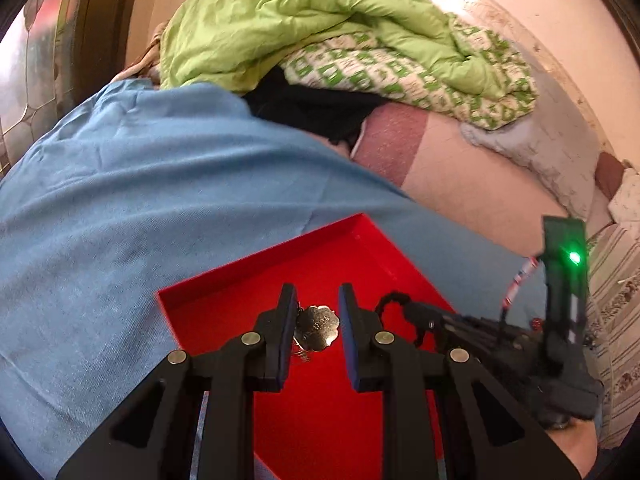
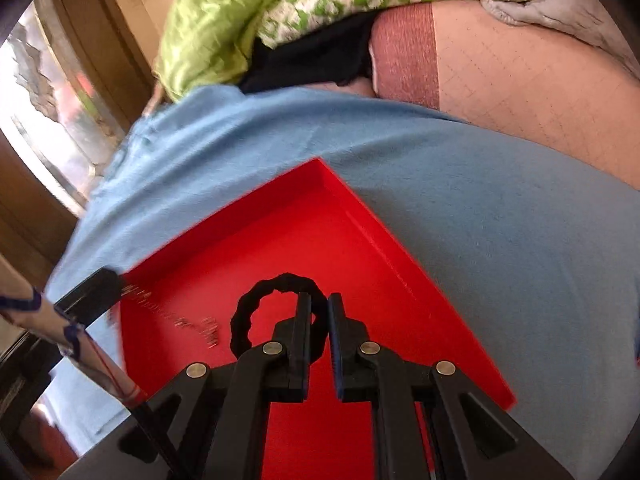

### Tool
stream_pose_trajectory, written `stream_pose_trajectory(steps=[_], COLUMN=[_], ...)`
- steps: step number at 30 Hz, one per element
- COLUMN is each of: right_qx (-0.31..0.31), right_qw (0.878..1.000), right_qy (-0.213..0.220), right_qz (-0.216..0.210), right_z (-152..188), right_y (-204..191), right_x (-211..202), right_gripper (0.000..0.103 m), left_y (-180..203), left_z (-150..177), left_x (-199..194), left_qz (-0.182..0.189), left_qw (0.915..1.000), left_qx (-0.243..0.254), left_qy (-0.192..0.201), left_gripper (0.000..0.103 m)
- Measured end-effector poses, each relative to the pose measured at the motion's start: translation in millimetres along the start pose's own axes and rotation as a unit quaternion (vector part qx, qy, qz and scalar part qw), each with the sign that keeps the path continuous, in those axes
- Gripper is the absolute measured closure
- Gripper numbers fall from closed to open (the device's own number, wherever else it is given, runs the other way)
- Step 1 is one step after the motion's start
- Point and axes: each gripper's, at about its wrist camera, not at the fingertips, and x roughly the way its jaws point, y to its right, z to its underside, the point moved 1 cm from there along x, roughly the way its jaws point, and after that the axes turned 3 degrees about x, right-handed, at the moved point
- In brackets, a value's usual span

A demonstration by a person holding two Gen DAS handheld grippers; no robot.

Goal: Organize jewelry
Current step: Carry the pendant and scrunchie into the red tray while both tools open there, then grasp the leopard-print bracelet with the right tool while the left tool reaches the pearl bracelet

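Observation:
A red tray point(image 1: 256, 272) lies on a blue cloth point(image 1: 120, 200). My left gripper point(image 1: 318, 312) is open over the tray. A silver flower-shaped pendant point(image 1: 316, 328) with a thin chain hangs at its left finger point(image 1: 288, 312), between the jaws. My right gripper point(image 2: 319, 320) is over the same tray point(image 2: 360, 224), jaws slightly apart. A black ring-shaped hair tie point(image 2: 256, 300) lies just left of its left finger and partly behind it. The hair tie also shows in the left wrist view point(image 1: 394, 300). A blurred silver chain point(image 2: 176, 312) hangs from the left gripper's tip point(image 2: 96, 288).
A green quilt point(image 1: 300, 20) and a black cloth point(image 1: 320, 112) are piled at the far end of the bed. A pink sheet point(image 1: 460, 184) lies to the right of the blue cloth. A window point(image 2: 48, 120) is on the left.

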Motion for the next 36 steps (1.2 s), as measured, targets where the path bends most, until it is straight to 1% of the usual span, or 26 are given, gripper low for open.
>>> stream_pose_trajectory(steps=[2, 5, 7, 8, 9, 11, 13, 15, 16, 18, 20, 23, 25, 27, 28, 31, 34, 36], right_qx=[0.006, 0.011, 0.011, 0.008, 0.007, 0.009, 0.013, 0.019, 0.021, 0.023, 0.028, 0.046, 0.059, 0.068, 0.071, 0.075, 0.087, 0.088], right_qw=[1.0, 1.0, 1.0, 1.0, 1.0, 1.0, 1.0, 0.999, 0.999, 0.998, 0.996, 0.994, 0.993, 0.992, 0.991, 0.992, 0.992, 0.993], right_qy=[-0.01, -0.016, -0.012, -0.012, -0.006, 0.004, 0.014, 0.027, 0.037, 0.056, 0.076, 0.087, 0.091, 0.103, 0.108, 0.104, 0.095, 0.081], right_qz=[0.008, 0.012, 0.014, 0.012, 0.011, 0.002, -0.007, -0.022, -0.031, -0.032, -0.039, -0.042, -0.042, -0.026, -0.02, 0.005, 0.007, 0.002], right_z=[-1.9, -2.5, -2.6, -3.4, -3.5, -3.9, -5.3, -1.4, 3.6, 15.8, 37.2, 67.5, 89.7, 114.3, 126.8, 151.2, 158.2, 164.8], right_y=[3.8, 10.0, 10.9, 10.0, 10.4, 11.5, 14.5, 19.5, 24.4, 34.1, 51.1, 74.6, 92.2, 107.1, 113.5, 133.4, 152.9, 164.9], right_x=[11.0, 15.0, 11.5, 10.3, 4.9, -6.1, -18.0, -40.3, -56.7, -86.2, -122.3, -158.3, -179.7, -202.6, -211.1, -220.0, -215.9, -211.4], right_gripper=[0.094, 0.092, 0.088, 0.08, 0.076, 0.075, 0.075, 0.075, 0.075, 0.075, 0.075, 0.075, 0.075, 0.075, 0.075, 0.075, 0.076, 0.078], left_y=[-2.4, -2.6, 0.3, 2.0, 3.8, 6.3, 8.4, 10.5, 12.0, 20.4, 34.4, 66.8, 94.5, 119.3, 130.1, 160.7, 179.7, 186.5], left_z=[1.5, 2.9, 2.6, 2.1, 1.8, 0.7, -1.6, -4.3, -5.3, -5.8, -3.7, 4.1, 13.8, 24.5, 30.6, 50.7, 76.6, 97.7], left_x=[3.8, 8.9, 9.3, 8.9, 7.6, 3.5, -3.6, -13.4, -17.7, -26.4, -31.5, -35.8, -37.3, -39.9, -41.5, -46.6, -55.6, -61.3], left_qz=[-0.001, -0.009, -0.012, -0.012, -0.012, -0.014, -0.014, -0.013, -0.01, 0.0, 0.009, 0.026, 0.044, 0.057, 0.062, 0.087, 0.102, 0.115], left_qw=[1.0, 0.9999, 0.9999, 0.9998, 0.9999, 0.9999, 0.9999, 0.9998, 0.9997, 0.9995, 0.9991, 0.9974, 0.9952, 0.9925, 0.991, 0.9849, 0.9801, 0.9765], left_qx=[-0.003, -0.001, 0.001, 0.002, 0.003, 0.005, 0.006, 0.006, 0.005, 0.009, 0.021, 0.054, 0.081, 0.105, 0.116, 0.15, 0.166, 0.173], left_qy=[-0.006, -0.011, -0.012, -0.013, -0.011, -0.006, 0.003, 0.015, 0.02, 0.031, 0.037, 0.04, 0.033, 0.027, 0.024, 0.0, -0.039, -0.058], left_gripper=[0.082, 0.082, 0.082, 0.082, 0.08, 0.077, 0.077, 0.077, 0.077, 0.077, 0.077, 0.076, 0.072, 0.066, 0.065, 0.065, 0.065, 0.065])
